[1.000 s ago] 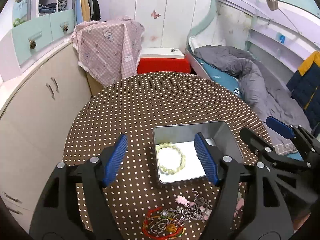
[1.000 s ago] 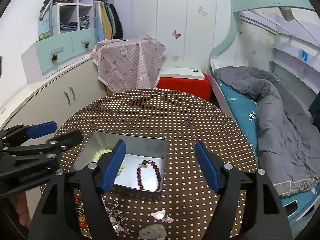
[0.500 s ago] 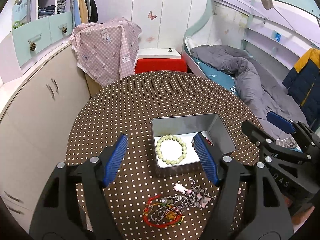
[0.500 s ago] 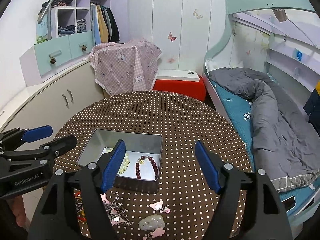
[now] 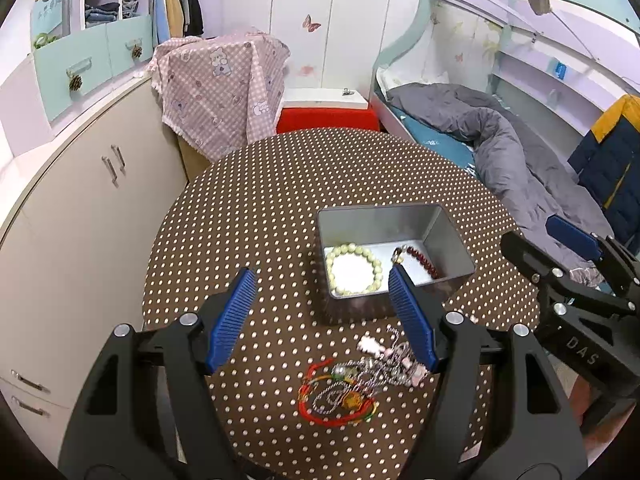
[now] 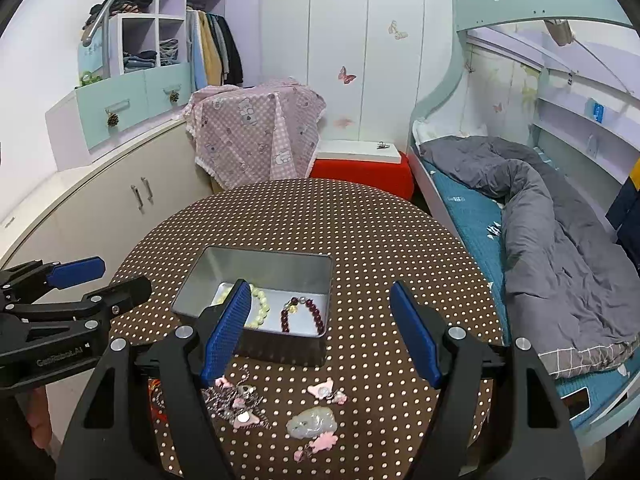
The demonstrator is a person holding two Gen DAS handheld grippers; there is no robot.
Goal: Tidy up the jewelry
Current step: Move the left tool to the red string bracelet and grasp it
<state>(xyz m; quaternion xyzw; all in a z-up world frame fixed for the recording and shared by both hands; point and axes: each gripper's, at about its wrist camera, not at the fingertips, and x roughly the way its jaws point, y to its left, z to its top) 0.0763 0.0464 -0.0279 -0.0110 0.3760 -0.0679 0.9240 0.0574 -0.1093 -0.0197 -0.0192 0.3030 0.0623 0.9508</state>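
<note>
While both grippers hover over the dotted table (image 5: 260,208), the scene reads as follows.

Surroundings: a cabinet (image 5: 80,208) lies left of the fingers, a pink checked cloth (image 6: 256,132) and red box (image 6: 364,174) beyond them, a bed with a grey quilt (image 6: 560,240) to the right.
In the way: nothing sits between either pair of fingers; the tin's near wall stands between the loose pieces and the tin floor.
Tin (image 5: 384,220): open, metal, rectangular, just ahead of the left gripper (image 5: 320,304) fingertips and ahead-left of the right gripper (image 6: 320,320).
Inside tin: pale green bead bracelet (image 5: 354,268) lies flat beside a dark red bead bracelet (image 6: 302,314), apart from each other.
Loose jewelry: red cord bracelet (image 5: 336,400) tangled with a silver chain (image 5: 380,372), below the left fingers; pink flower pieces (image 6: 326,390) and a pale stone pendant (image 6: 312,422), possibly jade, below the right fingers.
Left fingers: spread apart, holding nothing.
Right fingers: spread apart, holding nothing.
</note>
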